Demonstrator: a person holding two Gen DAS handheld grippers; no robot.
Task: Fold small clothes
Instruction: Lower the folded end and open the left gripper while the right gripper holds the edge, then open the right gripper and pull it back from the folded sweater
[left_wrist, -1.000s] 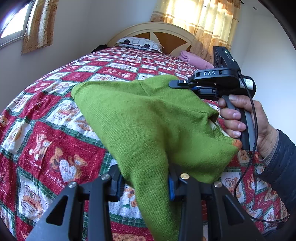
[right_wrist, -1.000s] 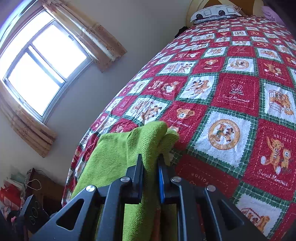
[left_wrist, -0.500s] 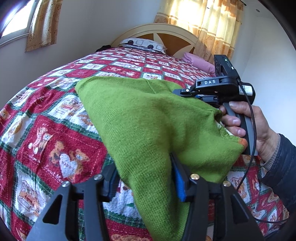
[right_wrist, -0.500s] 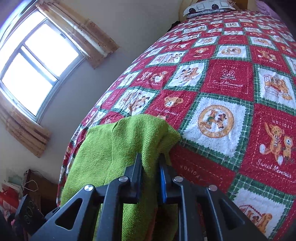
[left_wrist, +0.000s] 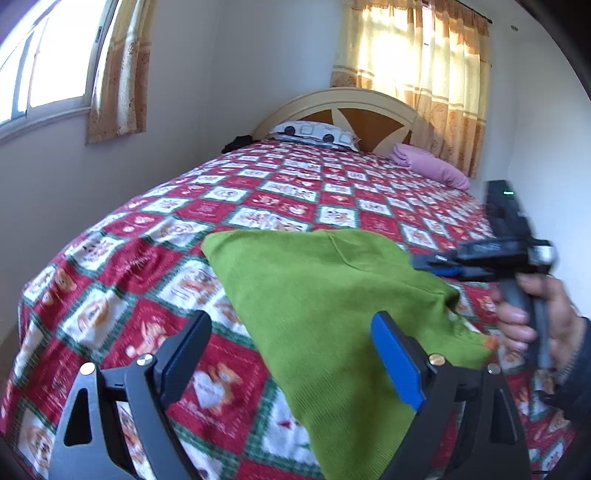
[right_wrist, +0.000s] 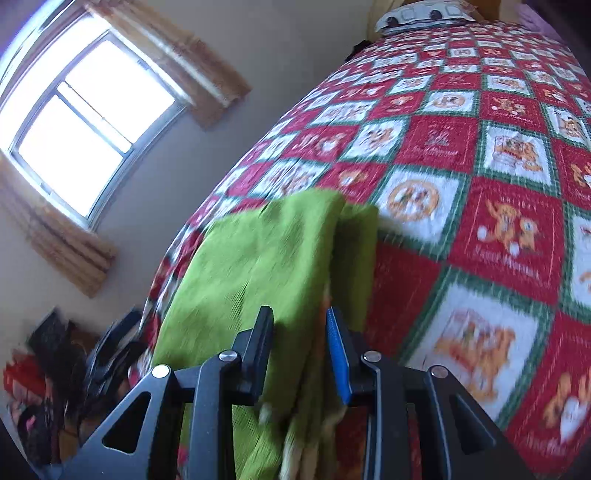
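1. My left claw (left_wrist: 291, 354) is spreading wide; a second ago its pads pinched the green knit garment (left_wrist: 332, 306), now the cloth only passes between them, released
2. My right claw (right_wrist: 300, 350) is parting too; the folded edge (right_wrist: 317, 369) sits in the gap and I judge the pads no longer press it
3. The garment lies folded near the foot of the bed (left_wrist: 280, 195), draped toward its edge
4. So I judge this fold laid down; smoothing or another fold comes next
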